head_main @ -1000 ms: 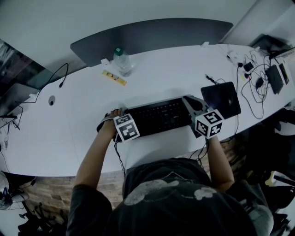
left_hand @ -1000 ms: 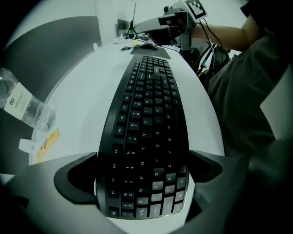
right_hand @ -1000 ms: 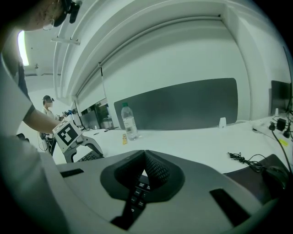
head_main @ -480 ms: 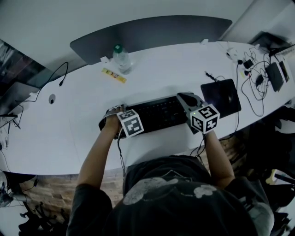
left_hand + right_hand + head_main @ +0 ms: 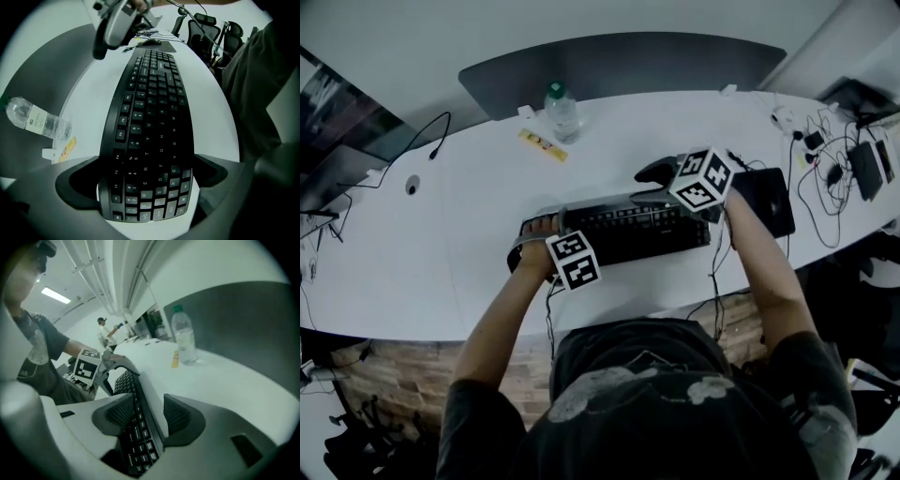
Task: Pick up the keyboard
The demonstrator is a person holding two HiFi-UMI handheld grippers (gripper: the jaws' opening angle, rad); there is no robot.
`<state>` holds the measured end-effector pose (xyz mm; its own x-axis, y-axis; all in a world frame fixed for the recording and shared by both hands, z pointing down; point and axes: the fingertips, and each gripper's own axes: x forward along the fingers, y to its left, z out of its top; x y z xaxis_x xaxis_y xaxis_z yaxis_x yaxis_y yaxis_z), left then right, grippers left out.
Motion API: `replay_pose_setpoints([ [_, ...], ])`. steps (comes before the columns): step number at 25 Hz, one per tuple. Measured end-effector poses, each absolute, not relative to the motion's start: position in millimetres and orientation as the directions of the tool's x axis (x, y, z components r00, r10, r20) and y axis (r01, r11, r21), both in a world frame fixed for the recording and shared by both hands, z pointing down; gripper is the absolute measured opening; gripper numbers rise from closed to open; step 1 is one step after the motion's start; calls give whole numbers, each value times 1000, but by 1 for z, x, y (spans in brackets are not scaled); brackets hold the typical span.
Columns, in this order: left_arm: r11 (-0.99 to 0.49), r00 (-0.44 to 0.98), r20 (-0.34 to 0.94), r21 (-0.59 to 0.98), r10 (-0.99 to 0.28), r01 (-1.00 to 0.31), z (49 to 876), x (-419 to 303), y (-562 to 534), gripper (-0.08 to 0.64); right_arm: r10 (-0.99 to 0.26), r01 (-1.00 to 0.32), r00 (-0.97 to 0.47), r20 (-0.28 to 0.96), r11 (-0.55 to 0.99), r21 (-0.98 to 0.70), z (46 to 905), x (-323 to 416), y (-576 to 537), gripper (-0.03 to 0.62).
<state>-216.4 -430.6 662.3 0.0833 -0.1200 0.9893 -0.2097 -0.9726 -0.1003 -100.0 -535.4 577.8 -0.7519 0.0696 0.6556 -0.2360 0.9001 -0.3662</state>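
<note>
At the left end of the keyboard (image 5: pixel 628 230), which is lying flat on the white table (image 5: pixel 441 244), my left gripper (image 5: pixel 147 187) is pointing straight down, its jaws standing wide on either side of that end. A sliver of table is showing between the keys and one jaw, so I am judging that it is straddling rather than clamping. At the right end, my right gripper (image 5: pixel 147 404) is coming in at a slant. Its jaws are opening with the end of the keyboard already between them. The pads are sitting close to the keys on one side and to the far edge on the other, and do not look to be pressing yet.

What is worrying me is that the right jaws are spreading so close to the keyboard that a pad may nudge it and slide it out from between the left jaws. If I am closing on keys instead of the solid frame, the grip may slip. Lifting with only one end held would tip the keyboard or drag it toward the bottle (image 5: pixel 562 111) beyond its far edge.

Compared with a second ago, the right gripper is no longer hanging over the near right corner of the keyboard. It is now reaching across to the far right corner, rolled over. The left gripper is staying at the left end.
</note>
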Motion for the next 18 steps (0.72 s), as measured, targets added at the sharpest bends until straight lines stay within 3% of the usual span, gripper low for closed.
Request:
replay_pose_setpoints([
  [3,-969,93,984,-131,-153,-209,660,-216,-430,591,450,-57,-573,685,812,-580,604,-121,-505,260],
  [5,-968,95,982,-144,-166,-208,659,-217,-429,591,590,-22,-444,674,745,-666,622,-123,-491,279],
  [11,-959,117,967,-200,-226,-202,655,-217,-431,591,773,4,-214,597,612,-791,655,-119,-463,205],
  [13,-955,126,961,-217,-245,-201,654,-217,-431,591,835,29,-153,529,539,-842,653,-118,-447,120],
  [18,-946,145,947,-255,-286,-198,649,-217,-431,591,875,12,-142,463,469,-883,645,-118,-441,84],
])
